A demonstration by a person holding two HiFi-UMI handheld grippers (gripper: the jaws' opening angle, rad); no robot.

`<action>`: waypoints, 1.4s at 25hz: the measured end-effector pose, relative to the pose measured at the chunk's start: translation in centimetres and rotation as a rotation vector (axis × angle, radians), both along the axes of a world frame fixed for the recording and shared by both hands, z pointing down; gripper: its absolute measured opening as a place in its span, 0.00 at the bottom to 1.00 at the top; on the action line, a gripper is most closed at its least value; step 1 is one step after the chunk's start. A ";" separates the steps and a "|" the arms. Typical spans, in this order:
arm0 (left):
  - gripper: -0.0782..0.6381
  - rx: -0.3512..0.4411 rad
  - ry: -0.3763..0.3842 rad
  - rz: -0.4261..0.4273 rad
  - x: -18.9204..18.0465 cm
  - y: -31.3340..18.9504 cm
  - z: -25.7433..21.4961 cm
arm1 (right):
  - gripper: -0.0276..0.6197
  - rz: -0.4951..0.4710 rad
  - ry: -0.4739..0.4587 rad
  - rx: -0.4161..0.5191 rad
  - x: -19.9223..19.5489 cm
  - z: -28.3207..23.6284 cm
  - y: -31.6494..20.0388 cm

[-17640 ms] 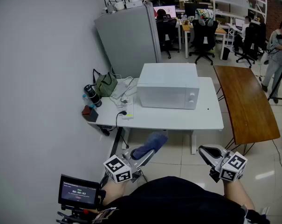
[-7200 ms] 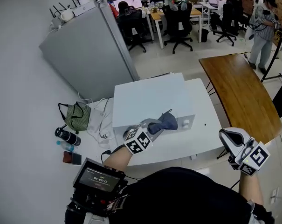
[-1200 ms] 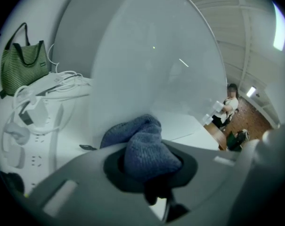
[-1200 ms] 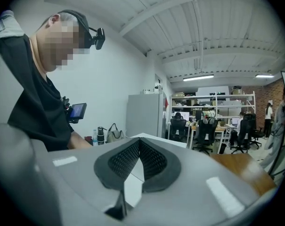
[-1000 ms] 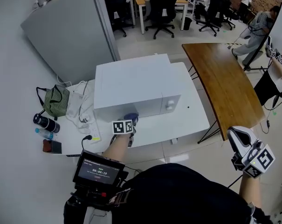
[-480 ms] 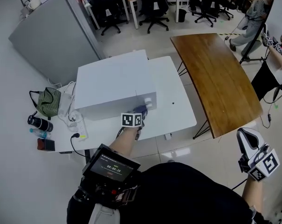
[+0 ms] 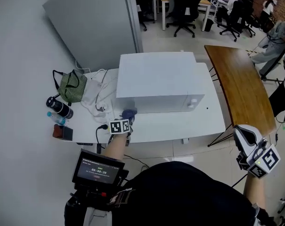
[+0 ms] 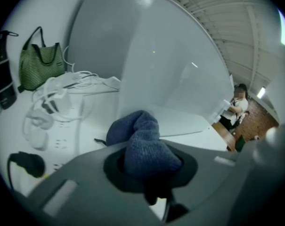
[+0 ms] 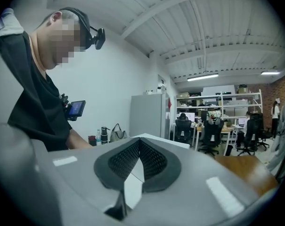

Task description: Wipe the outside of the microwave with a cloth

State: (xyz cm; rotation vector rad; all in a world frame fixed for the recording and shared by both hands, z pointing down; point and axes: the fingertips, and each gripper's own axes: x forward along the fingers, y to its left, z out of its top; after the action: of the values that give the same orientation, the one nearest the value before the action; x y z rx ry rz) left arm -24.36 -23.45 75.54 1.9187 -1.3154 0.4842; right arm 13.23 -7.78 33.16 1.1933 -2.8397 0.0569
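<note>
Left gripper view: the left gripper point(image 8: 149, 167) is clenched on the cloth point(image 8: 140, 131), a blue knit wad at the lower left front corner of the microwave point(image 7: 156, 76); contact looks likely. The cloth is judged light, limp and grippy. It is gripped mid-bunch, leaving a soft pad forward for rubbing. The casing looks smooth and hard, and should not shift under light pressure. The right gripper point(image 7: 248, 142) hangs well off to the side, jaws closed on nothing. The table point(image 7: 180, 126) carries cables point(image 7: 100, 91) and a bag point(image 7: 72, 85) just left of the wiping path.
</note>
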 end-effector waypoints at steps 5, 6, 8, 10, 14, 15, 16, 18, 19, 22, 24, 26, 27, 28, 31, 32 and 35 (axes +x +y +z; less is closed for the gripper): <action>0.19 -0.029 -0.044 0.017 -5.8 0.2 1.8 | 0.05 -0.048 0.069 -0.004 -6.4 0.3 -0.7; 0.19 -0.029 -0.056 0.036 -5.6 0.0 2.0 | 0.05 -0.046 0.063 -0.003 -6.8 0.1 -0.8; 0.19 -0.021 -0.062 0.067 -4.3 -0.8 2.0 | 0.05 -0.031 0.058 -0.006 -6.5 -0.2 -1.0; 0.19 -0.025 -0.054 0.071 -2.4 -1.7 2.0 | 0.05 -0.004 0.104 -0.011 -4.2 0.7 -0.9; 0.19 -0.056 -0.056 0.092 3.4 -2.2 2.2 | 0.05 0.036 0.108 -0.014 1.7 1.5 -0.4; 0.19 -0.057 -0.054 0.103 5.6 -2.3 2.2 | 0.05 0.050 0.099 -0.010 3.4 1.4 -0.4; 0.19 -0.059 -0.051 0.115 8.0 -2.5 2.0 | 0.05 0.062 0.089 -0.011 5.3 1.4 -0.4; 0.19 -0.070 -0.045 0.138 13.5 -2.9 2.0 | 0.05 0.084 0.052 -0.015 9.2 1.2 -0.3; 0.19 -0.078 -0.045 0.151 16.2 -3.0 2.2 | 0.05 0.096 0.039 -0.018 11.4 1.1 -0.1; 0.19 -0.083 -0.037 0.191 24.2 -3.3 2.5 | 0.05 0.150 0.034 -0.025 18.2 1.6 0.7; 0.19 -0.074 -0.020 0.229 29.5 -3.6 2.2 | 0.05 0.197 0.069 -0.034 23.0 2.4 1.7; 0.19 -0.060 -0.005 0.275 34.3 -3.7 2.0 | 0.05 0.238 0.090 -0.040 26.7 3.0 2.8; 0.19 -0.054 0.000 0.295 36.3 -3.7 2.0 | 0.05 0.255 0.090 -0.042 28.0 3.1 3.4; 0.19 -0.046 0.008 0.312 38.2 -3.8 1.9 | 0.05 0.272 0.087 -0.043 29.1 3.2 3.8; 0.19 -0.007 0.024 0.371 42.4 -4.0 1.1 | 0.05 0.313 0.077 -0.049 31.0 3.3 5.0; 0.19 0.004 0.026 0.398 43.5 -3.8 0.8 | 0.05 0.320 0.073 -0.051 31.2 3.3 5.3; 0.19 0.010 0.055 0.491 45.5 -1.3 -0.6 | 0.05 0.314 0.055 -0.046 30.2 3.3 5.6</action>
State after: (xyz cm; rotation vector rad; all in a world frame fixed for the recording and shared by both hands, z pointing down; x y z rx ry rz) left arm 21.14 -24.73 74.93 2.2481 -0.8035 0.6587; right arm 43.44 -2.16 36.47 1.5911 -2.5636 0.1005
